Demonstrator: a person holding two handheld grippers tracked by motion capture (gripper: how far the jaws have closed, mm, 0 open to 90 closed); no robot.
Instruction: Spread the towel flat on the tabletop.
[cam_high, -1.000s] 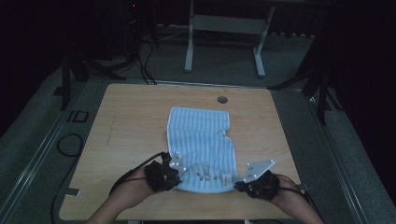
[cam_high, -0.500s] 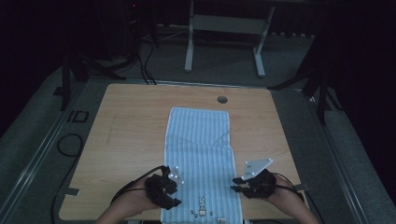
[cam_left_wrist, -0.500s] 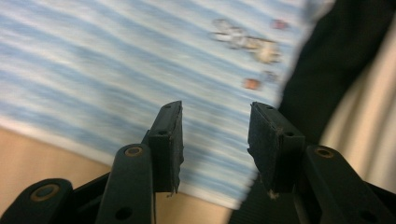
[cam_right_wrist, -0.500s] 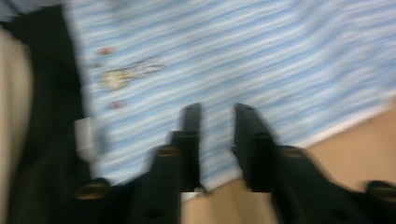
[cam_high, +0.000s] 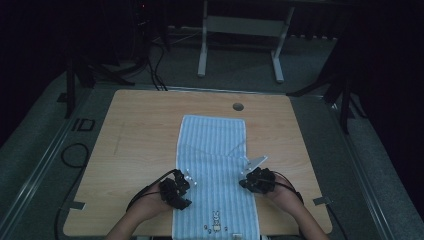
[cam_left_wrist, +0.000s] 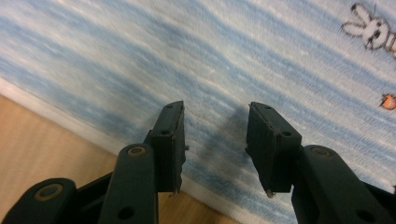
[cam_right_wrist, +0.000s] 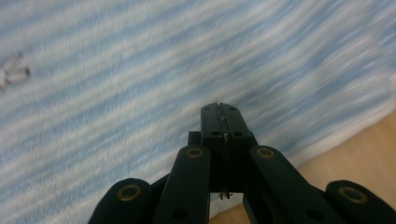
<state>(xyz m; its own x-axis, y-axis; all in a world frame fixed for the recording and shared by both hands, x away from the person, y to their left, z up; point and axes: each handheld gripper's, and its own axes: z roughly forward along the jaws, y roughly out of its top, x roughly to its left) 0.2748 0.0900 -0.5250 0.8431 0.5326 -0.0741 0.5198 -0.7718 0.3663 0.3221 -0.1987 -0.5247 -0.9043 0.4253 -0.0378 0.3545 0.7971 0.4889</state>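
The blue striped towel (cam_high: 214, 175) is lying flat down the middle of the table (cam_high: 140, 145), its long axis running from the far side, near the round hole (cam_high: 238, 106), toward the person, with the near end reaching the table's front edge. A small rabbit print (cam_high: 216, 218) is sitting at that near end. A slight fold is showing across its middle.

The left gripper (cam_high: 181, 192) is hovering over the towel's left edge, its jaws standing apart with cloth beneath them. The right gripper (cam_high: 248, 181) is sitting over the right edge, jaws pressed together with nothing visible between them. Both forearms are coming in from the near side.
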